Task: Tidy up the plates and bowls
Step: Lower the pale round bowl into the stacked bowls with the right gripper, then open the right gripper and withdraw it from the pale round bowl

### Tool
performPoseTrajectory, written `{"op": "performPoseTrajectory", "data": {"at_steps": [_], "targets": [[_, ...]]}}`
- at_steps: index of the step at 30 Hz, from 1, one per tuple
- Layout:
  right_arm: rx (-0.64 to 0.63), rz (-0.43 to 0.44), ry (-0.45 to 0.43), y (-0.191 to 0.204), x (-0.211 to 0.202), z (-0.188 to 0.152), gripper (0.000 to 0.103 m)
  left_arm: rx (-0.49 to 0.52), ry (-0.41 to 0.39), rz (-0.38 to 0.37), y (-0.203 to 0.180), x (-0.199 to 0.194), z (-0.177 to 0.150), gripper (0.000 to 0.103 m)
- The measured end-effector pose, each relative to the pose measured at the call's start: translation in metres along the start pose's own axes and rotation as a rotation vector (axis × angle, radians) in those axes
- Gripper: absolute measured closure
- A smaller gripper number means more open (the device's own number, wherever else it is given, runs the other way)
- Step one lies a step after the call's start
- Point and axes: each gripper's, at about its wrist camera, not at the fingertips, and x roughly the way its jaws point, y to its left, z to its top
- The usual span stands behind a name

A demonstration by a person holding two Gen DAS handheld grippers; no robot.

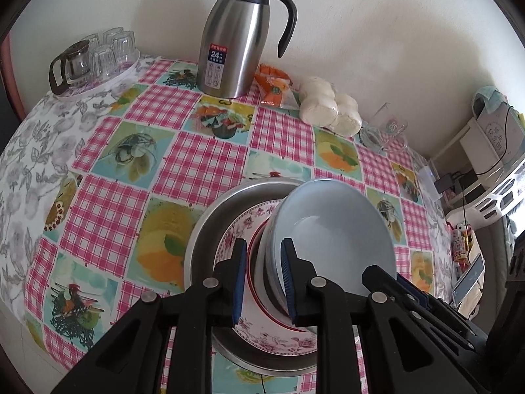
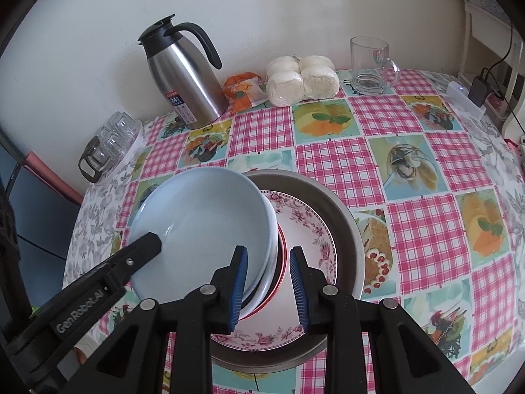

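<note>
Left claw: we pinch the rim of the blue bowls.
Right claw: we grip their opposite rim.
Metal basin: holds floral plate; bowls tilted above.
Risk: uneven release could slide bowls onto plate.

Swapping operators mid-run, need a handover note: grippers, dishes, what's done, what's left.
Left gripper: jaws narrow, astride one rim of the blue bowl, one finger inside; firm grip unclear.
Right gripper: same on the opposite rim.
Dishes: blue bowl tops a nested bowl stack, on the floral plate inside the metal basin.
Done: plates and bowls gathered in one pile.
Left: probably check the stack sits flat, then withdraw both grippers.
</note>
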Motion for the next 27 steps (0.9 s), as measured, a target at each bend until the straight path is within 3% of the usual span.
{"op": "performPoseTrajectory", "data": {"at_steps": [6, 9, 10, 12, 14, 17, 22, 27], "targets": [[-0.01, 0.004, -0.01, 0.0, -0.004, -0.002, 0.074, -0.001, -0.013, -0.006, 0.001, -0.008, -0.002, 0.081], [-0.016, 0.009, -0.022, 0.001, -0.008, -0.004, 0.073, -0.007, -0.027, -0.005, 0.003, -0.014, -0.005, 0.064], [-0.017, 0.01, -0.026, 0.0, -0.009, -0.005, 0.064, -0.009, -0.036, -0.003, 0.004, -0.018, -0.006, 0.053], [-0.008, 0.011, -0.038, -0.002, -0.013, -0.007, 0.043, -0.02, -0.062, 0.004, 0.007, -0.027, -0.009, 0.043], [-0.01, 0.008, -0.058, -0.003, -0.019, -0.01, 0.042, -0.035, -0.077, 0.02, 0.011, -0.032, -0.012, 0.029], [-0.007, 0.009, -0.087, -0.005, -0.027, -0.015, 0.028, -0.047, -0.1, 0.066, 0.019, -0.038, -0.019, 0.021], [-0.024, 0.018, -0.107, -0.011, -0.033, -0.03, 0.015, -0.065, -0.132, 0.129, 0.033, -0.045, -0.036, 0.014], [-0.045, 0.003, -0.102, -0.018, -0.032, -0.052, 0.005, -0.073, -0.114, 0.154, 0.041, -0.043, -0.054, 0.008]]}}
